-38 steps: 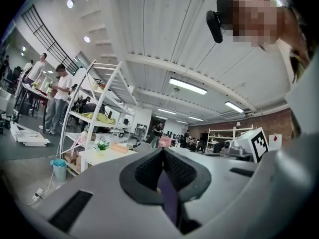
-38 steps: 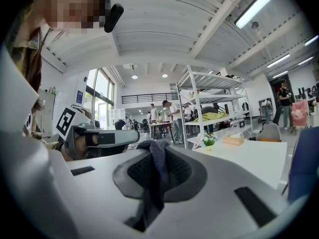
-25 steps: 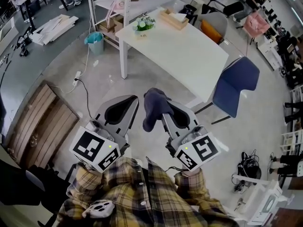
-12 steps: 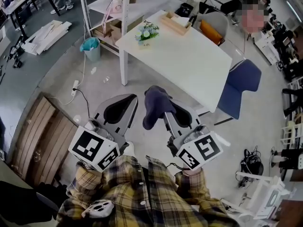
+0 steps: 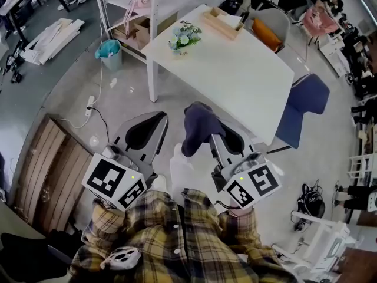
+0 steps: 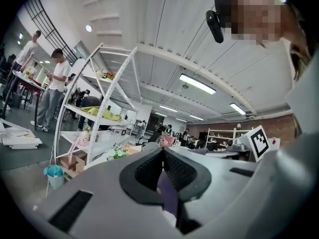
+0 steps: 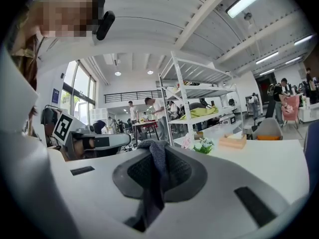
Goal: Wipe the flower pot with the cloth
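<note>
The flower pot point(image 5: 184, 37), small with pale flowers and green leaves, stands near the left corner of a white table point(image 5: 235, 69). It also shows small in the left gripper view point(image 6: 118, 152) and the right gripper view point(image 7: 203, 146). My right gripper point(image 5: 207, 118) is shut on a dark blue cloth point(image 5: 197, 131) that drapes over its tips and hangs between the jaws point(image 7: 155, 166). My left gripper point(image 5: 154, 121) is shut with nothing in it point(image 6: 162, 152). Both are held level over the floor, well short of the table.
A wooden box point(image 5: 222, 22) sits at the table's far end. A blue chair point(image 5: 309, 102) stands to the right of the table, and a white shelf rack point(image 5: 147, 5) and teal bin point(image 5: 109, 49) to its left. A cable point(image 5: 94, 108) runs across the floor.
Both grippers have moved toward the table, the right one still carrying the cloth. The table and flower pot sit lower and nearer in the head view. A pale shoe now shows between the grippers.
</note>
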{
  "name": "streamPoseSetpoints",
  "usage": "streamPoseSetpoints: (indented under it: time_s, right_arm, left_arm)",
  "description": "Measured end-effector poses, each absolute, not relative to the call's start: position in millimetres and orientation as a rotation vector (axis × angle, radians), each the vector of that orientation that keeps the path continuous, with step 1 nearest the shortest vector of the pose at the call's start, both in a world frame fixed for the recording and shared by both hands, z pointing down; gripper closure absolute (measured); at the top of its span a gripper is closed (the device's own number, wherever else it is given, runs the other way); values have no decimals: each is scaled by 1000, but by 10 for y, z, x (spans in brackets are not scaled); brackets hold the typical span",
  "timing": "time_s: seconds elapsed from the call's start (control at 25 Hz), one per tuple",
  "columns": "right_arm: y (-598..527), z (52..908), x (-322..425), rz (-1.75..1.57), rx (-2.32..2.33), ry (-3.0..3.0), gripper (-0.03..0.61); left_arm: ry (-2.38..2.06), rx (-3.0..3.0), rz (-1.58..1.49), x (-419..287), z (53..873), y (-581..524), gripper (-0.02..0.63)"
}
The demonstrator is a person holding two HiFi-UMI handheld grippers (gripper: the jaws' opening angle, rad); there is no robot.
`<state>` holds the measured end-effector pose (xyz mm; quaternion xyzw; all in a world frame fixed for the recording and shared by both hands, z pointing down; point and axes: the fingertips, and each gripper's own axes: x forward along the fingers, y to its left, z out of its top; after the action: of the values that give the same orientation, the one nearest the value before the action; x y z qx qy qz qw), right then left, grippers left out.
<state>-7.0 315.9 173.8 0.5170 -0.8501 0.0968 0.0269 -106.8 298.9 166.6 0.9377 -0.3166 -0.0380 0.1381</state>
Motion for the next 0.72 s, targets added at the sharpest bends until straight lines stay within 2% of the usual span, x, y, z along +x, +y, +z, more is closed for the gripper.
streamPoseSetpoints:
  time_s: [0.72]
  right_arm:
    - [1295, 1578, 807, 272, 1474, -2668, 563]
  left_arm:
    - [-1035, 2668, -149, -225, 1538, 1109, 604]
